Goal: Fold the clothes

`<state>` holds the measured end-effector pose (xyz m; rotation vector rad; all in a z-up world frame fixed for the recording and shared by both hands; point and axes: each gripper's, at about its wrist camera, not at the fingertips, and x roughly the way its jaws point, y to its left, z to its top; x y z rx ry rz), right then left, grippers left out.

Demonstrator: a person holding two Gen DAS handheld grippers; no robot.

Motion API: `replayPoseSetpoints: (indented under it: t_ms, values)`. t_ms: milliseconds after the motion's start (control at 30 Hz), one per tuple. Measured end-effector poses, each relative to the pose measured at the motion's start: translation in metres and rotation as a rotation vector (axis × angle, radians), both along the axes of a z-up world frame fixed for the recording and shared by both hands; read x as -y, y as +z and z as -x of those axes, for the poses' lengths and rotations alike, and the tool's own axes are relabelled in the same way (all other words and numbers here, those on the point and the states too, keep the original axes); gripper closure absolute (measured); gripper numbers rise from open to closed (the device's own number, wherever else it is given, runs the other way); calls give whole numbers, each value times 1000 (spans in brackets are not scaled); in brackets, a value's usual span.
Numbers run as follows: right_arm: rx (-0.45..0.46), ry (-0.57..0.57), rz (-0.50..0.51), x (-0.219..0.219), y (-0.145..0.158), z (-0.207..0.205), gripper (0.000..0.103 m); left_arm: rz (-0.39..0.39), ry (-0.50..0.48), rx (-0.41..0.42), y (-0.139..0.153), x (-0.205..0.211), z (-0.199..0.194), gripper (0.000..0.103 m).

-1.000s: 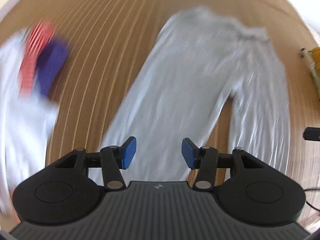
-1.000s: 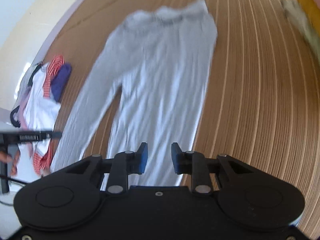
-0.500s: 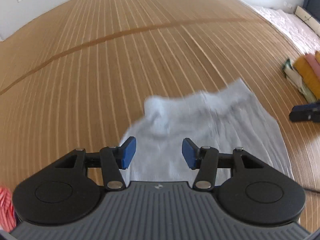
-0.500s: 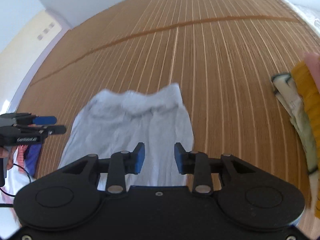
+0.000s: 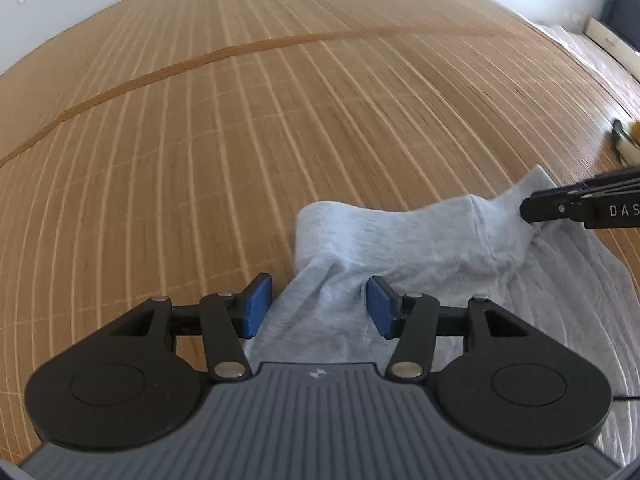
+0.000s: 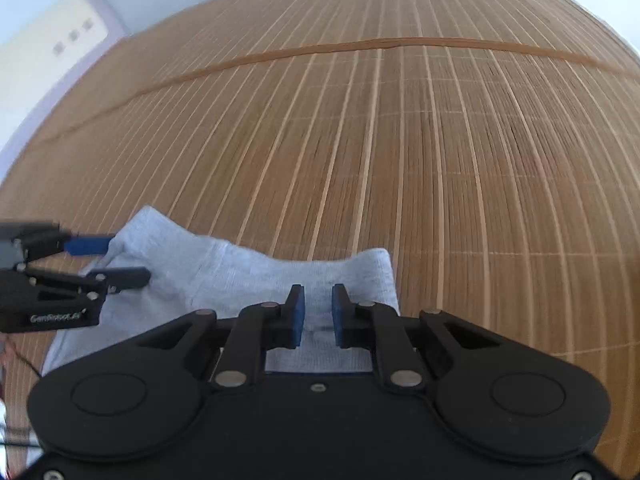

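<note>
Left gripper (image 5: 318,306): blue pads (image 5: 256,306) set wide apart, straddling a raised ridge of the grey trousers (image 5: 400,248) at the left end of the waistband; no cloth clamped. Seen from the right wrist view as the left gripper (image 6: 110,260), at the far-left corner of the garment, one pad above the fabric edge, one below.

Right gripper (image 6: 318,316): pads with a narrow gap between, grey cloth visible through the gap at the right end of the waistband; contact with the fabric cannot be told. Seen from the left wrist view as the right gripper (image 5: 532,210), tip touching the lifted right corner of the waistband.

Grey trousers: waistband at the far end, partly raised and creased, legs running near, out of frame. Spread on a bamboo mat (image 5: 200,140).

Folded clothes (image 5: 628,138): at far right edge of the mat, well apart from the trousers.
</note>
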<state>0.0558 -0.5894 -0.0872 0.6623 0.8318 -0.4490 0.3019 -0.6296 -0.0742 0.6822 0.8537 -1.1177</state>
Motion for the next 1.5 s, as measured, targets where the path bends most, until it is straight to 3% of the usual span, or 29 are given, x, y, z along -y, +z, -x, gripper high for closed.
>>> replayPoseSetpoints:
  t_ms: [133, 300, 400, 467, 533, 567, 667, 867, 1033, 1133, 1267, 1333, 1500]
  values:
    - [1, -36, -5, 13, -7, -6, 98, 18, 6, -5, -3, -1, -9, 40]
    - [-19, -6, 55, 17, -9, -14, 101, 47, 14, 21, -7, -5, -11, 35]
    - [-6, -15, 50, 22, -8, -13, 101, 53, 30, -9, -3, -8, -12, 36]
    - [12, -25, 51, 23, 3, -5, 95, 61, 7, -31, 8, -18, -9, 36]
    - [29, -11, 128, 15, 23, 10, 62, 83, -7, -37, 24, -41, -6, 36]
    - [40, 9, 169, 9, 32, 17, 58, 86, 1, -54, 30, -53, -6, 36]
    - [47, 62, 188, -3, 55, 38, 58, 71, 69, -104, 42, -103, -3, 36]
    - [36, 72, -80, -21, 69, 58, 58, -69, 177, -124, 29, -194, 24, 36]
    - [-33, 98, -268, -46, 78, 1, 45, -158, 154, -106, 8, -221, 45, 36]
    - [-69, 110, -362, -66, 82, -51, 35, -129, 145, -120, 8, -231, 45, 36]
    - [-201, 129, -333, -96, 78, -126, 35, -137, 101, -124, 8, -235, 45, 38]
    - [-264, 129, -299, -107, 73, -150, 36, -121, 71, -119, 9, -238, 51, 52]
    - [-389, 108, -294, -122, 56, -192, 46, -83, 41, -96, 8, -249, 63, 68]
